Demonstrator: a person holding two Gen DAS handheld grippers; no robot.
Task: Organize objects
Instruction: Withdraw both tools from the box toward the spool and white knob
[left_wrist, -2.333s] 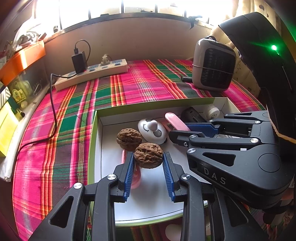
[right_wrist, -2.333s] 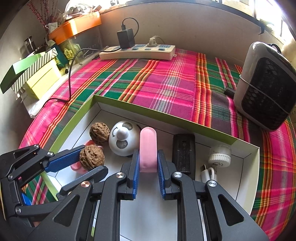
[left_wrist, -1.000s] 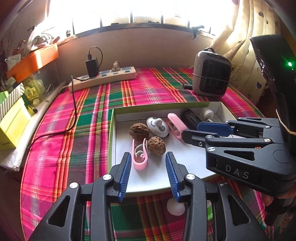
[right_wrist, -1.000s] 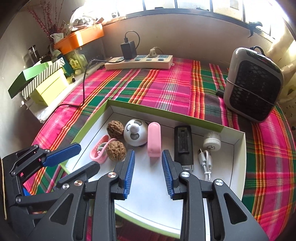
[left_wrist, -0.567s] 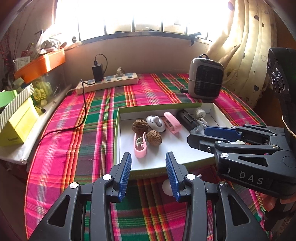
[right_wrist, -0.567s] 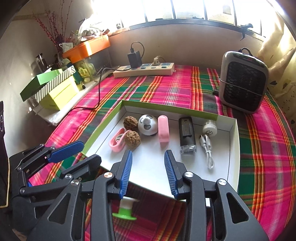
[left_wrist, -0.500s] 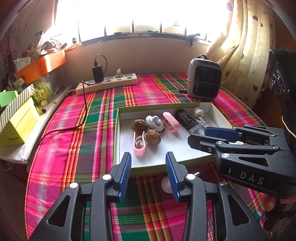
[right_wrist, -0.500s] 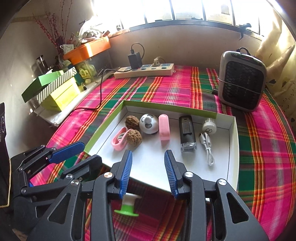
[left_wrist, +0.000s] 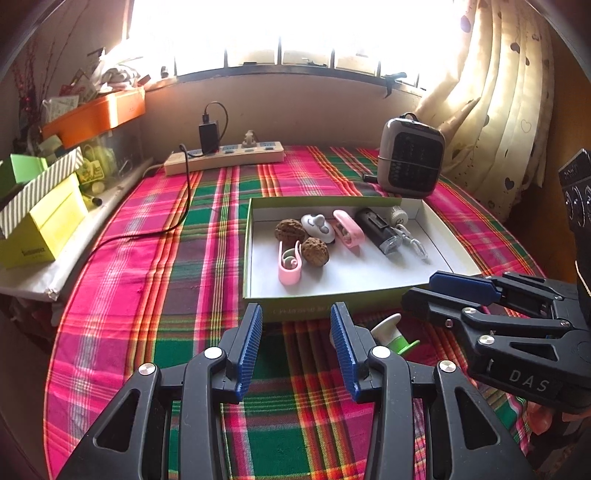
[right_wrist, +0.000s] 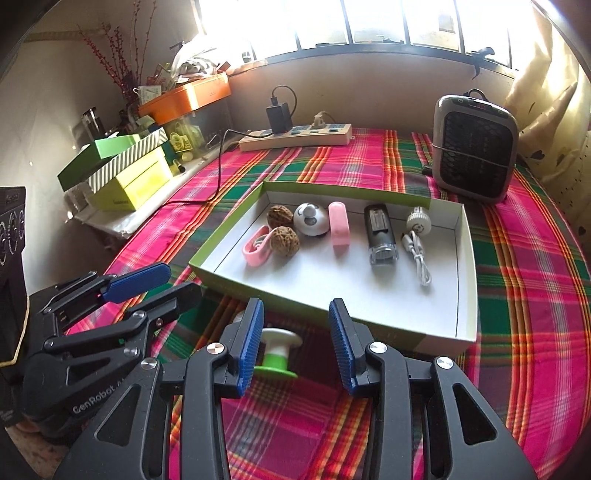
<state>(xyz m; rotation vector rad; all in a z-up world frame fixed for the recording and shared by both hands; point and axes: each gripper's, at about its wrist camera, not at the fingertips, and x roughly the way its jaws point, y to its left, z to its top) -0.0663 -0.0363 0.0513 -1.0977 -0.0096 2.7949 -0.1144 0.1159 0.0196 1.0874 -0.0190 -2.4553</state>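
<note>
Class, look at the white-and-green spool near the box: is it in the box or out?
Out. The spool lies on the plaid cloth in front of the box's near wall.

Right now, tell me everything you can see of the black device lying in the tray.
The black device is a slim oblong block, apparently matte plastic, with a ribbed panel on its upper face and a clear, silvery end pointing toward the near wall. It lies flat on the white floor of the shallow green-edged tray, lengthwise front to back. The pink oblong case lies on one side of it and the white round plug with its coiled cable on the other. It looks clear of both, and no gripper touches it.
</note>
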